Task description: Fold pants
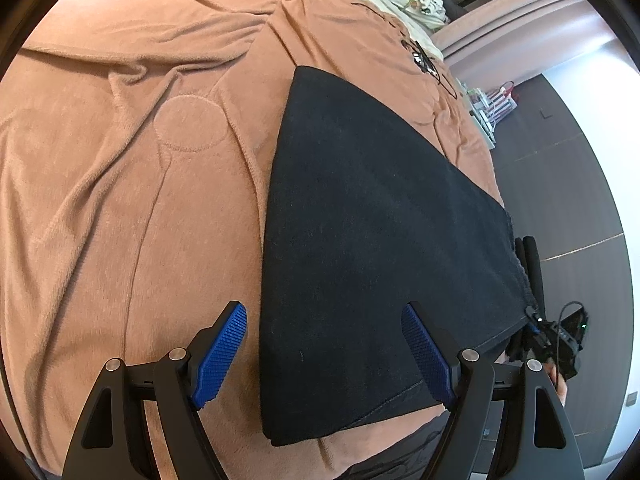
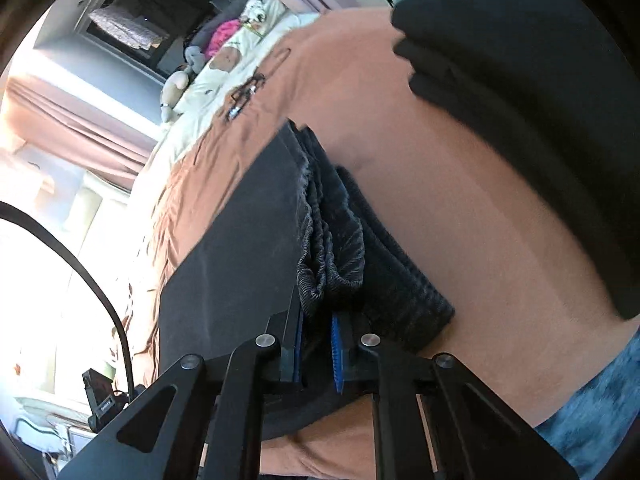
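Your left gripper (image 1: 324, 354) hangs spread over the pants (image 1: 372, 240) lying flat on the blanket (image 1: 120, 200), while your right gripper (image 2: 316, 350) pinches their ribbed waistband (image 2: 320, 240); they're soft and floppy, so grab a doubled edge.

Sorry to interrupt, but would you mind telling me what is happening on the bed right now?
A person with a gripper in each hand is folding dark pants on a bed covered with an orange blanket. The pants lie flat, already folded into a neat panel. The left gripper is open, its fingers straddling the near edge of the pants without gripping. The right gripper is shut on the ribbed waistband end. A second dark folded garment lies further off on the blanket.
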Demonstrator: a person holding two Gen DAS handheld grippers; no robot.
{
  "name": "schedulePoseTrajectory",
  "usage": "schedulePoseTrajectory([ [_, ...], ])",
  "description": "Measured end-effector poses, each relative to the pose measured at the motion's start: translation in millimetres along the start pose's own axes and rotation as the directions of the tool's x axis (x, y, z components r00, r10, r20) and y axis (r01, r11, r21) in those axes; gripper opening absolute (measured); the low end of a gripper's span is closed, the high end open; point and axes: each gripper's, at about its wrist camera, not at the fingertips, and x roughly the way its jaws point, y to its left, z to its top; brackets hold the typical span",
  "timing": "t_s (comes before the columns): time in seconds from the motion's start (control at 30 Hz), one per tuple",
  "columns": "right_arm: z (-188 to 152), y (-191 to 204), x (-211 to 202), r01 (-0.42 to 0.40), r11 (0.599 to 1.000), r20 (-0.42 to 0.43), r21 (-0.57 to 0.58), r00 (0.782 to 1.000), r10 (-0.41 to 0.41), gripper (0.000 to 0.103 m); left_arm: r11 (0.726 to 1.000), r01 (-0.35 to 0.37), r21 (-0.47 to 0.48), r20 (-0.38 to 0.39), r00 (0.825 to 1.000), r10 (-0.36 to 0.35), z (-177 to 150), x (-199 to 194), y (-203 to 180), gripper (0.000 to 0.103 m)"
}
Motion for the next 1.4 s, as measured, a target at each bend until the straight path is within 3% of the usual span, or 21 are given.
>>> schedulePoseTrajectory([
  [0.4,-20,-34,12,0.036,0.994,-0.022,0.101,0.999,-0.034,0.007,0.999,0.019,-0.035,-0.029,0.999,-0.020,6,6,4,0.081],
  [0.7,-13,-30,-10,0.039,0.994,0.019,0.099,0.999,-0.041,0.007,0.999,0.040,-0.029,-0.051,0.998,-0.042,17,20,-1,0.081],
  [0.8,-17,-36,-5,0.044,0.995,-0.010,0.094,0.999,-0.043,0.007,0.999,0.038,-0.017,-0.068,0.997,-0.039,21,30,-3,0.071],
  [0.87,-20,-39,-1,0.036,0.994,-0.030,0.103,0.999,-0.033,0.008,0.999,0.046,-0.002,-0.080,0.996,-0.046,22,36,-7,0.070],
  [1.0,-23,-41,-11,-0.008,0.992,-0.026,0.125,1.000,0.011,0.013,0.999,0.024,0.026,-0.078,0.997,-0.022,26,45,-12,0.056],
  [1.07,-24,-43,-18,0.012,0.993,-0.028,0.116,1.000,-0.009,0.022,1.000,0.023,0.020,-0.078,0.997,-0.021,28,46,-11,0.046],
  [1.13,-26,-45,-27,0.007,0.994,-0.012,0.112,1.000,-0.005,0.043,0.999,0.022,0.030,-0.078,0.997,-0.020,29,44,-12,0.041],
  [1.2,-30,-44,-32,-0.012,0.993,0.005,0.120,1.000,0.012,0.055,0.999,0.035,0.030,-0.066,0.997,-0.032,31,40,-12,0.037],
  [1.4,-41,-54,-14,-0.059,0.981,-0.040,0.184,0.997,0.068,0.055,0.999,0.045,0.019,-0.054,0.998,-0.043,35,39,-12,0.037],
])
